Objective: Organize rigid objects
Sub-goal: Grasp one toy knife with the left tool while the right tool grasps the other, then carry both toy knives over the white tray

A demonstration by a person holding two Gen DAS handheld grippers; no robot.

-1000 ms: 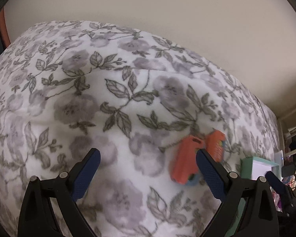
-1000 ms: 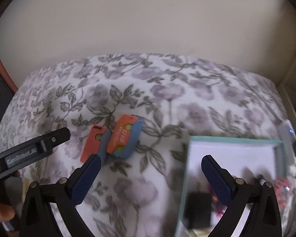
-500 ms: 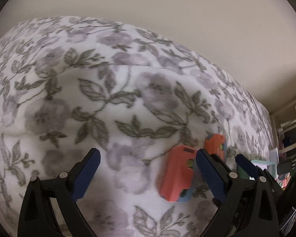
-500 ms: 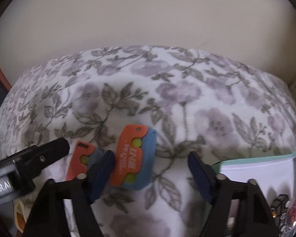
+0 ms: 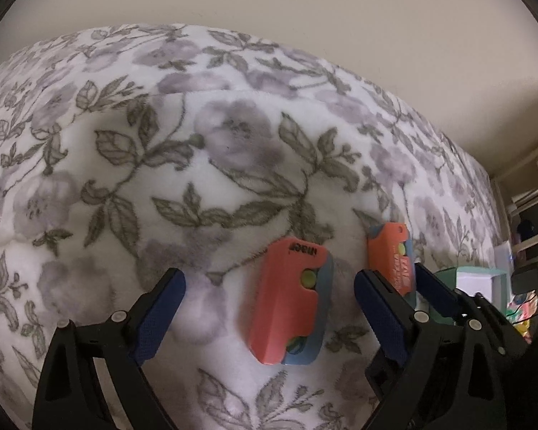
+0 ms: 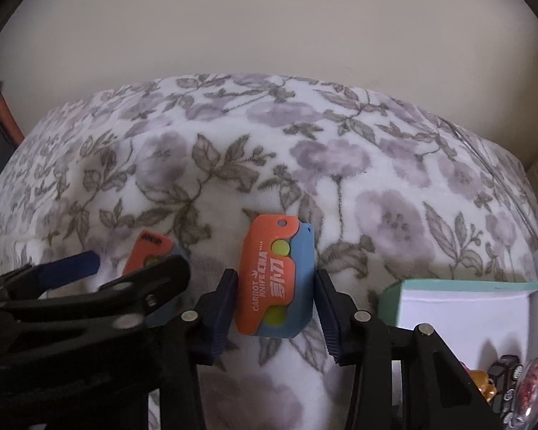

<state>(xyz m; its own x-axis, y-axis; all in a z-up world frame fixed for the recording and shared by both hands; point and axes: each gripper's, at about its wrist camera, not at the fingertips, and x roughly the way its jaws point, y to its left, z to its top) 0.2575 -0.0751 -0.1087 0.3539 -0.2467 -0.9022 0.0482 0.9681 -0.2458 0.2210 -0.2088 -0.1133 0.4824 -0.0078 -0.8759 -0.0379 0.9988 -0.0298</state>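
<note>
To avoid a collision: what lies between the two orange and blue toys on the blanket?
One finger of the left gripper stands between the smaller toy and the carrot knife toy, over bare blanket; left wrist view.

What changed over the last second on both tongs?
The right tongs came down over the larger orange-and-blue plastic carrot-knife toy and have just been closing; the toy now sits between the fingers, contact unclear. The left tongs moved in, wide open, around the smaller orange-and-blue toy. Both toys lie unmoved on the floral blanket; the teal box stays put.
</note>
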